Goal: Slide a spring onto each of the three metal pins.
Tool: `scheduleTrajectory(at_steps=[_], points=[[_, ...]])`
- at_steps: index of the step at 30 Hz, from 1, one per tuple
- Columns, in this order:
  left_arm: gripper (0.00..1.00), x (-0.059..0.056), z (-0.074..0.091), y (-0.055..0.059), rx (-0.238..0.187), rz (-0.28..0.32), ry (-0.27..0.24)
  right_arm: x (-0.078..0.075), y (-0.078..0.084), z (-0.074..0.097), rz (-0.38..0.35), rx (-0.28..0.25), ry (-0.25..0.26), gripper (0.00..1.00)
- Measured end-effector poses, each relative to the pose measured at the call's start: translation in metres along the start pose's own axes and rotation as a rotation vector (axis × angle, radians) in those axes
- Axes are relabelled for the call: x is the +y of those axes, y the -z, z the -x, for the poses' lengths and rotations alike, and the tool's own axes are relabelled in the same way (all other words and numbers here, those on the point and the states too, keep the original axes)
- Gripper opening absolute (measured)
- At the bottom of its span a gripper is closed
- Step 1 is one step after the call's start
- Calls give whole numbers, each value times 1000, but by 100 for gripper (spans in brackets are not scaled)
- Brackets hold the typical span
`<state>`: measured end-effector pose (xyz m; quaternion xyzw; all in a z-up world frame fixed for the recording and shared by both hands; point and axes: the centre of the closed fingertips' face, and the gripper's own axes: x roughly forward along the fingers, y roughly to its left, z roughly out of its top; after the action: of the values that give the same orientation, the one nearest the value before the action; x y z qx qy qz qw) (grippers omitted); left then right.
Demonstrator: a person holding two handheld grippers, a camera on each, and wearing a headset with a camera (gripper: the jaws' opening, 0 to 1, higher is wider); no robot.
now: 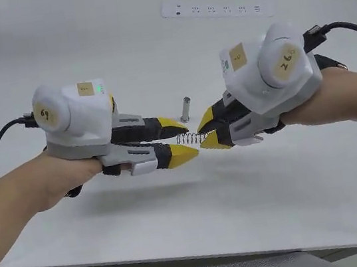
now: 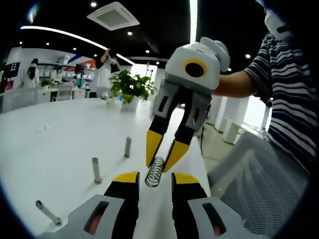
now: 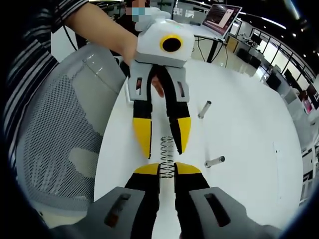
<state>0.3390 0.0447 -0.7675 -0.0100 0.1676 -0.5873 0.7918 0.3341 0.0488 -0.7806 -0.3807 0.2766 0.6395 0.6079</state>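
Pointing leftward, right gripper (image 1: pixel 201 138) (spring (image 1: pixel 189 138) pinched)

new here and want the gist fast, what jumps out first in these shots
Two handheld grippers meet tip to tip above the white table. The right gripper pinches a small spring, whose far end lies between the open jaws of the left gripper. Just behind them a bare metal pin stands upright.

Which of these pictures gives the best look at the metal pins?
The left gripper view: the near pin, middle pin and far pin all show clearly in a row. The right gripper view shows two pins, the head view just one.
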Motion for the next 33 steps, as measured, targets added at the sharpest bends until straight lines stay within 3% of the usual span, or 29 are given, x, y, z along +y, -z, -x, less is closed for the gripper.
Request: scheduleTrajectory(at_steps=[15,33], points=[[4,-1,0,-5,-12,-8,3,2,-2,5,16,-3,-5,7],[2,-6,3,-6,-12,-4,34,4,-3,6,28,-15,-11,8]])
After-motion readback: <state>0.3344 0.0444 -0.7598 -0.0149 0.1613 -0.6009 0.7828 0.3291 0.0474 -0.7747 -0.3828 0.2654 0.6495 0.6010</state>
